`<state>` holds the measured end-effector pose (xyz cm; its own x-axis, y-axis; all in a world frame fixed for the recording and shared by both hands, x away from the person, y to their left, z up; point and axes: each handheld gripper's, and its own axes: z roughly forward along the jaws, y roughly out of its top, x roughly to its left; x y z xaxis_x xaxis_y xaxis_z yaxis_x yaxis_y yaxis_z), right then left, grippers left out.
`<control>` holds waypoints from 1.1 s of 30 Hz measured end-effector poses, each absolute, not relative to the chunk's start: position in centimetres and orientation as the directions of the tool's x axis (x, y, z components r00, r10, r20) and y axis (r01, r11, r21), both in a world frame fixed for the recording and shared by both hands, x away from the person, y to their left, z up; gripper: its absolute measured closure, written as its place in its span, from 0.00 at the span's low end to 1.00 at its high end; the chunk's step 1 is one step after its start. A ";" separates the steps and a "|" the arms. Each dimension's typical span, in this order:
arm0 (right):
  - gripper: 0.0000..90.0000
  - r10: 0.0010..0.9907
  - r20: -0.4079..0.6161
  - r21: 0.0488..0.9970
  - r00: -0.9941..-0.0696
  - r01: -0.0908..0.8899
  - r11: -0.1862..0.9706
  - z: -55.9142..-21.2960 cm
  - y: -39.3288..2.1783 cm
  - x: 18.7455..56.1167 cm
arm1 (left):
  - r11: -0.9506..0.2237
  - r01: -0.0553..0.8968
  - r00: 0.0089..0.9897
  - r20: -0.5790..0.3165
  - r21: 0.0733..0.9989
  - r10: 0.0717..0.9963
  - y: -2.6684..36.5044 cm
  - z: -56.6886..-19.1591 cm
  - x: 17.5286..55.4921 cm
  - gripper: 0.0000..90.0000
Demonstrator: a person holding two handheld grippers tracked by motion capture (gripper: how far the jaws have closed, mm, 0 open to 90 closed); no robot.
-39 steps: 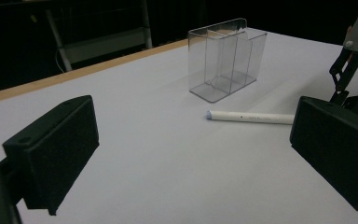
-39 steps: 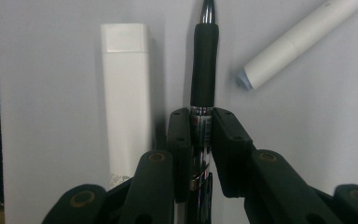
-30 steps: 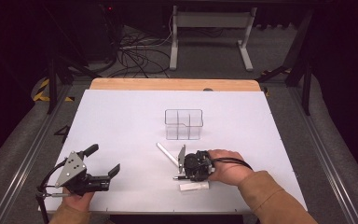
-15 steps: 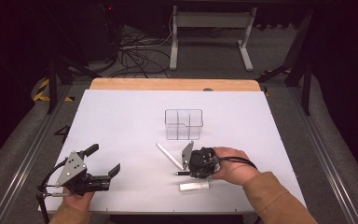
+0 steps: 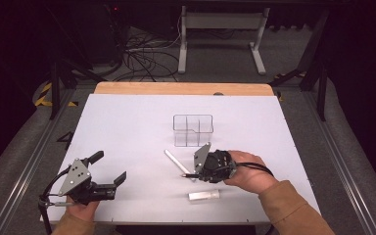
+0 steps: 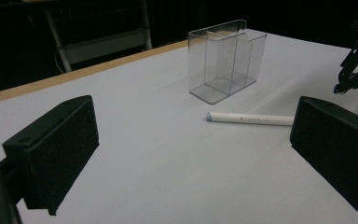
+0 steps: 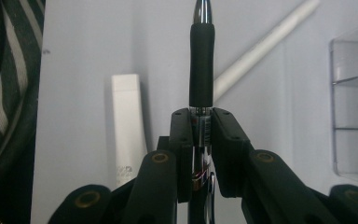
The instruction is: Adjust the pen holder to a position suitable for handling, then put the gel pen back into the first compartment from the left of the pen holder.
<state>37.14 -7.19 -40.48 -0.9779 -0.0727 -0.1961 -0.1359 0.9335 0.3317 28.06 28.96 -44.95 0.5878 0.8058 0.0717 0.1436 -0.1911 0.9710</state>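
Right gripper (image 5: 196,172) tilted down just before clear plastic organizer (image 5: 193,130), clenched on black rubber-grip pen (image 7: 201,65), left gripper (image 5: 108,171) released, white cylindrical marker (image 6: 250,118) near organizer

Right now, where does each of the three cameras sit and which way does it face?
High view: above the person's table edge, looking forward and down; both forearms, left claw, right claw.
Left gripper view: on the left claw, facing the clear organizer and white pen.
Right gripper view: on the right claw, shut on a black pen.
Shared: organizer and white pen show in all three.
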 end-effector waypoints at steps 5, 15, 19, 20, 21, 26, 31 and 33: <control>0.88 -0.033 -0.222 0.409 -0.974 -0.124 0.904 -39.4 -7.5 36.9 | -0.189 0.149 0.589 0.066 0.971 0.805 28.8 -44.9 28.4 0.02; 0.88 0.044 -0.268 0.544 -0.962 -0.114 0.831 -37.6 -8.5 37.1 | -0.193 0.149 0.591 0.069 0.970 0.803 28.6 -44.9 28.9 0.02; 0.88 0.070 -0.279 0.570 -0.958 -0.107 0.814 -37.1 -8.8 37.2 | -0.190 0.149 0.590 0.067 0.970 0.805 28.7 -44.9 28.9 0.02; 0.88 0.075 -0.283 0.577 -0.956 -0.107 0.809 -37.1 -8.8 37.1 | -0.192 0.152 0.589 0.067 0.969 0.805 28.8 -44.9 28.9 0.02; 0.88 0.076 -0.289 0.584 -0.954 -0.113 0.804 -37.0 -8.9 37.2 | -0.187 0.153 0.588 0.063 0.970 0.807 28.8 -44.9 28.8 0.02; 0.88 0.099 -0.288 0.618 -0.952 -0.107 0.779 -36.4 -9.1 37.2 | -0.186 0.151 0.587 0.064 0.971 0.807 28.8 -44.9 28.8 0.02; 0.88 0.121 -0.287 0.648 -0.950 -0.100 0.755 -36.0 -9.2 37.3 | -0.187 0.150 0.587 0.065 0.971 0.807 28.8 -44.9 28.8 0.02; 0.88 0.138 -0.275 0.665 -0.952 -0.085 0.742 -35.8 -9.2 37.3 | -0.184 0.150 0.587 0.062 0.972 0.807 28.8 -44.9 28.8 0.02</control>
